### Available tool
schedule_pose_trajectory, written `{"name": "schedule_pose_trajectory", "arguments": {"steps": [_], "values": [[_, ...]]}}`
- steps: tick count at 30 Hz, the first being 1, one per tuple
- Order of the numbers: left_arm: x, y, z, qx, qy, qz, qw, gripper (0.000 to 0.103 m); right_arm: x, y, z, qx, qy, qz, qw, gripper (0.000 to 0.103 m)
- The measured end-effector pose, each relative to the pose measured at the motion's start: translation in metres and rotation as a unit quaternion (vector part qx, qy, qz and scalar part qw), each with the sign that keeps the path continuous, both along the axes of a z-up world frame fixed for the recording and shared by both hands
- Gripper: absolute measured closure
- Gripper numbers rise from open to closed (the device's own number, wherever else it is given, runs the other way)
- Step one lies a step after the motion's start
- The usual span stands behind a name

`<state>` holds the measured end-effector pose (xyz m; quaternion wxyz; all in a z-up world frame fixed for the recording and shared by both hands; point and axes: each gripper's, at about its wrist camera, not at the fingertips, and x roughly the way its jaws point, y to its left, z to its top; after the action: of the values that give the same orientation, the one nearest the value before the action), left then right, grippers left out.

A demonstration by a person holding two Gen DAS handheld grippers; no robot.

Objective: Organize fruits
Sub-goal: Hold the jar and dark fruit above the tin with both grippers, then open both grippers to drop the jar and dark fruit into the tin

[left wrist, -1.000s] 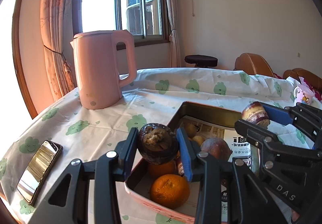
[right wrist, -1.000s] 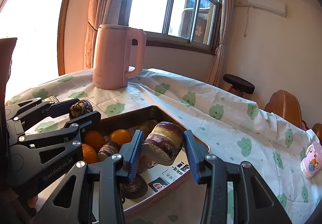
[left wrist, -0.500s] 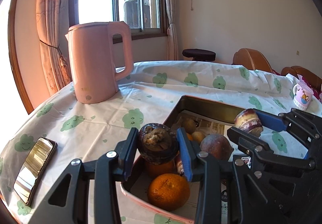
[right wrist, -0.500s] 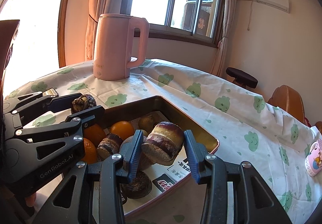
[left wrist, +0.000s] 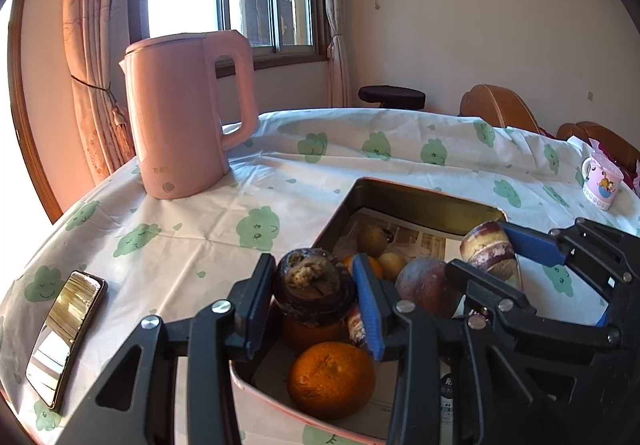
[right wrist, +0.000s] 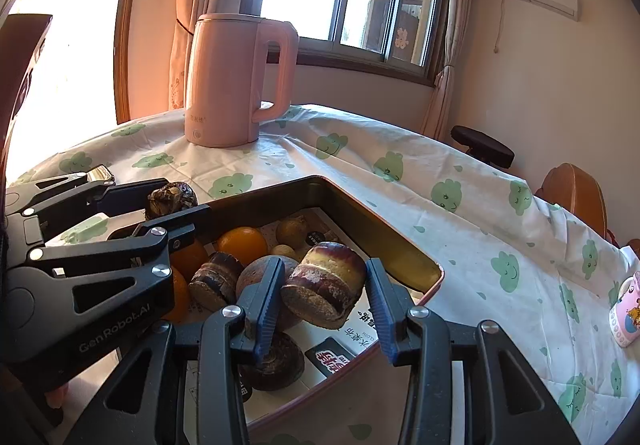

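The left tongs [left wrist: 314, 299] are clenched on a dark mangosteen [left wrist: 314, 287] with a dried crown on top; their jaws have just been opening a little, yet both blue pads still press the fruit's sides. It hangs over the near left corner of the tray [left wrist: 424, 197], a metal tin lined with printed paper. Below it in the tray lie an orange [left wrist: 331, 379] nearest the camera, a second orange partly hidden under the mangosteen, a reddish-brown round fruit [left wrist: 426, 287] to the right, and two small yellowish fruits towards the far wall. On the right side of the tray the right tongs [left wrist: 494, 251] grasp a purple-and-cream banded fruit [left wrist: 488, 249]. Left of the tray a phone [left wrist: 66, 337] lies flat on the counter [left wrist: 280, 173]; beyond the tray stands a pink kettle [left wrist: 180, 113], and far right of it a small cartoon cup [left wrist: 602, 181].

From the right wrist, the right tongs [right wrist: 322, 291] grip the banded fruit [right wrist: 324, 285] tilted on its side above the middle of the tray [right wrist: 384, 237]. Under it rest the reddish-brown fruit [right wrist: 256, 277], another banded piece [right wrist: 216, 281] to the left, a dark fruit [right wrist: 276, 361] at the tray's near edge, and an orange [right wrist: 242, 243] further back. The left tongs [right wrist: 172, 197] hold the mangosteen [right wrist: 172, 197] at the tray's left rim. The kettle [right wrist: 236, 81] stands beyond the tray.
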<state>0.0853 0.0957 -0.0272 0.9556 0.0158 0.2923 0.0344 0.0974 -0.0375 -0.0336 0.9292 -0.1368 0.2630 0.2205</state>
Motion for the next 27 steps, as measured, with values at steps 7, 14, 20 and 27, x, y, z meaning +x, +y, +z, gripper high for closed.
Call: {"name": "schedule_pose_trajectory", "arguments": {"steps": [7,14,20,27], "values": [[-0.001,0.007,0.001,-0.009,-0.002,0.019,0.9998,0.038,0.0,-0.003,-0.001,0.002,0.004,-0.006,1.0,0.057],[-0.013,0.005,0.007,-0.002,-0.037,0.019,0.9991,0.025,-0.012,-0.017,0.005,0.017,-0.025,-0.032,0.999,0.041],[-0.019,0.003,0.011,0.006,-0.058,0.022,0.998,0.017,-0.023,-0.025,0.011,0.029,-0.054,-0.054,0.997,0.034],[-0.022,0.006,0.012,0.001,-0.068,0.027,0.9973,0.012,-0.024,-0.034,0.014,0.046,-0.063,-0.072,0.994,0.025]]}}
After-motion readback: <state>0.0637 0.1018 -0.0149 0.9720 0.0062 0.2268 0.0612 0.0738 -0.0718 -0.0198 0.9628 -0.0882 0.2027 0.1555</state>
